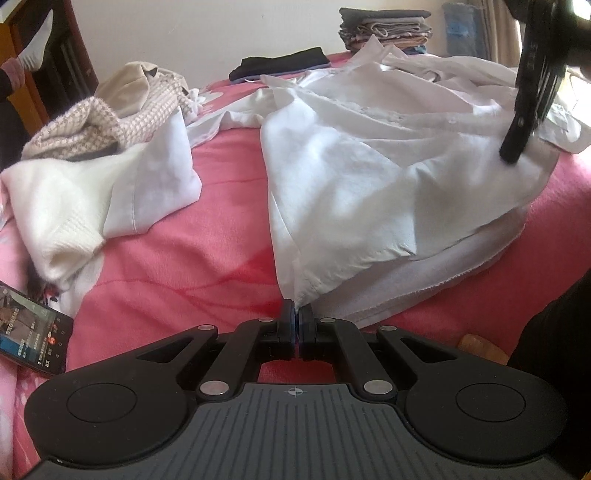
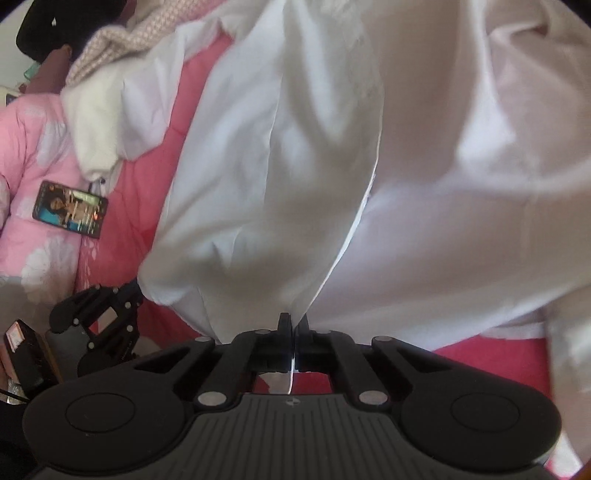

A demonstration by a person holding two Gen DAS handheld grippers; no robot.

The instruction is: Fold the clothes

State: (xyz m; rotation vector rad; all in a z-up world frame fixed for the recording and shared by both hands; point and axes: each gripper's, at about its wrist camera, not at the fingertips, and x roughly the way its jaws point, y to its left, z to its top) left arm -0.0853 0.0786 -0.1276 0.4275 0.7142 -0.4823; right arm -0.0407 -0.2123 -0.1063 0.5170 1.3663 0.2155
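Left wrist view: the left hand-held gripper [image 1: 297, 314] is pinching a near corner of the white shirt [image 1: 369, 155], its jaws closed on the hem. The shirt is lying rumpled across the right half of the pink bed [image 1: 207, 236], and the right hand-held gripper [image 1: 511, 155] is coming down on its far right part. The cloth looks thin, soft and floppy — it would likely sag unless taken by corners or hem. To the left a heap of cream knitwear [image 1: 85, 177] is sitting, a phone [image 1: 29, 332] near left, folded clothes [image 1: 384, 27] stacked far behind.

Right wrist view: the right hand-held gripper [image 2: 293, 321] is clamping a fold of the white shirt [image 2: 424, 166] — fabric is filling the frame. The phone [image 2: 70, 208] and the left hand-held gripper [image 2: 127, 291] are showing left.
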